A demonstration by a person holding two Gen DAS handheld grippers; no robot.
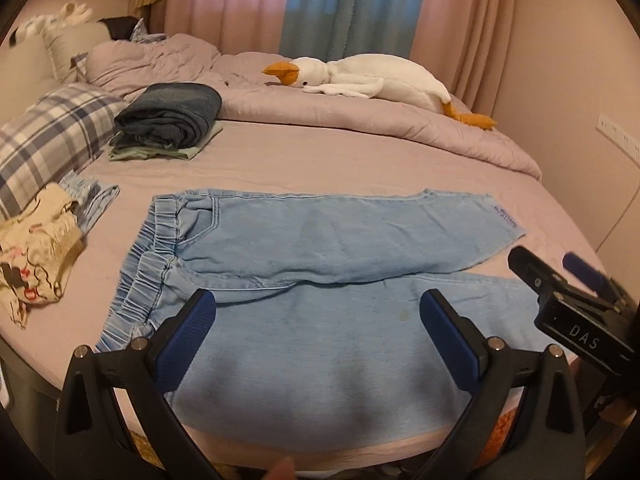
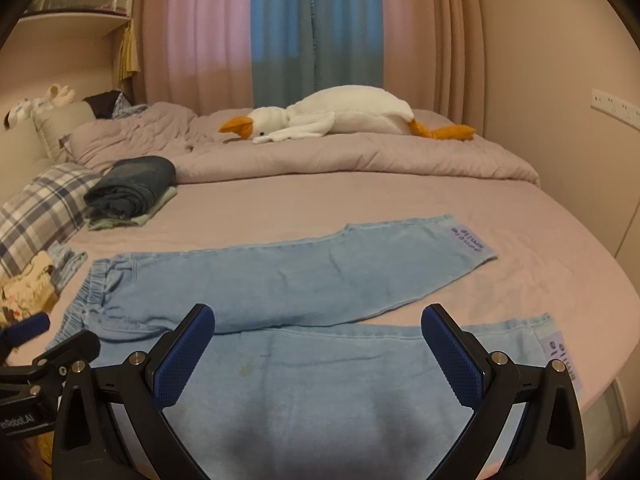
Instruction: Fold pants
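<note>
Light blue pants (image 1: 312, 240) lie flat on the bed, waistband to the left, both legs spread to the right. They also show in the right wrist view (image 2: 280, 280), with purple labels at the cuffs. My left gripper (image 1: 318, 312) is open and empty, hovering over the near leg close to the waistband. My right gripper (image 2: 318, 328) is open and empty over the near leg, further right. It shows at the right edge of the left wrist view (image 1: 560, 280).
A stack of folded dark clothes (image 1: 168, 118) sits at the back left by a plaid pillow (image 1: 48, 136). A printed cream garment (image 1: 36, 264) lies at the left. A plush goose (image 1: 360, 78) lies on the bunched duvet (image 1: 360, 120) behind.
</note>
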